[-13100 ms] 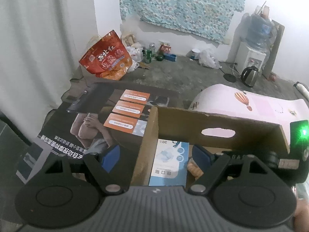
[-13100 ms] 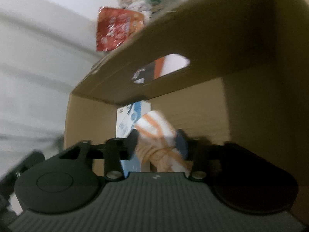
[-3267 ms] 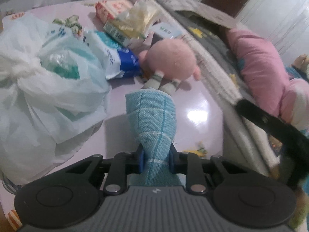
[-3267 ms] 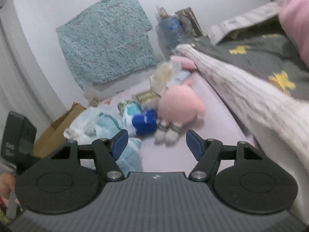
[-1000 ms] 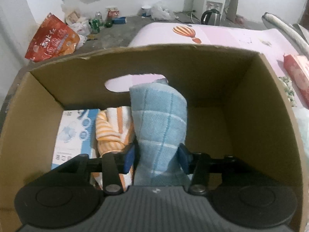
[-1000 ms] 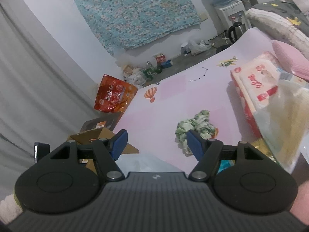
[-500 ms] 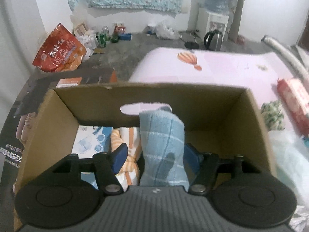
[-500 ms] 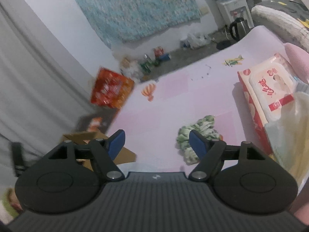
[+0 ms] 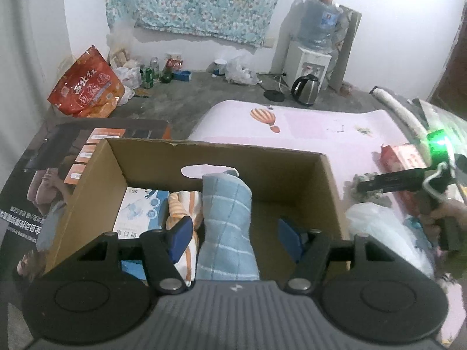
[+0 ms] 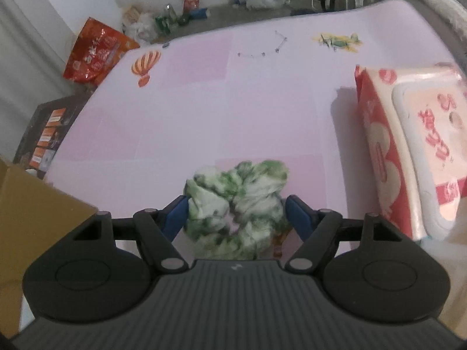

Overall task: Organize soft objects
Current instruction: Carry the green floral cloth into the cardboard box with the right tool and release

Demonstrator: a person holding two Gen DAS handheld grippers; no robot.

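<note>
An open cardboard box [image 9: 219, 147] holds a blue checked towel [image 9: 227, 204] standing upright, an orange striped cloth [image 9: 182, 204] and a blue-white packet [image 9: 140, 207]. My left gripper [image 9: 235, 236] hangs open above the box. The towel shows between its fingers, but the pads stand clear of it. A green-and-white scrunchie [image 10: 236, 192] lies on the pink mat [image 10: 233, 87]. My right gripper [image 10: 236, 217] straddles the scrunchie with its jaws closing. The left pad is at its edge and the right pad stands a little off it.
A red-and-white wet wipes pack [image 10: 408, 145] lies right of the scrunchie. The box corner [image 10: 29, 210] is at the left of the right wrist view. A white plastic bag [image 9: 379, 233] sits right of the box. A kettle [image 9: 305, 89] and a red bag [image 9: 84, 87] stand on the floor beyond.
My left gripper has let go of the blue towel and risen; the towel stays upright in the box. My right gripper has dropped to the scrunchie, which now lies between its fingers.
</note>
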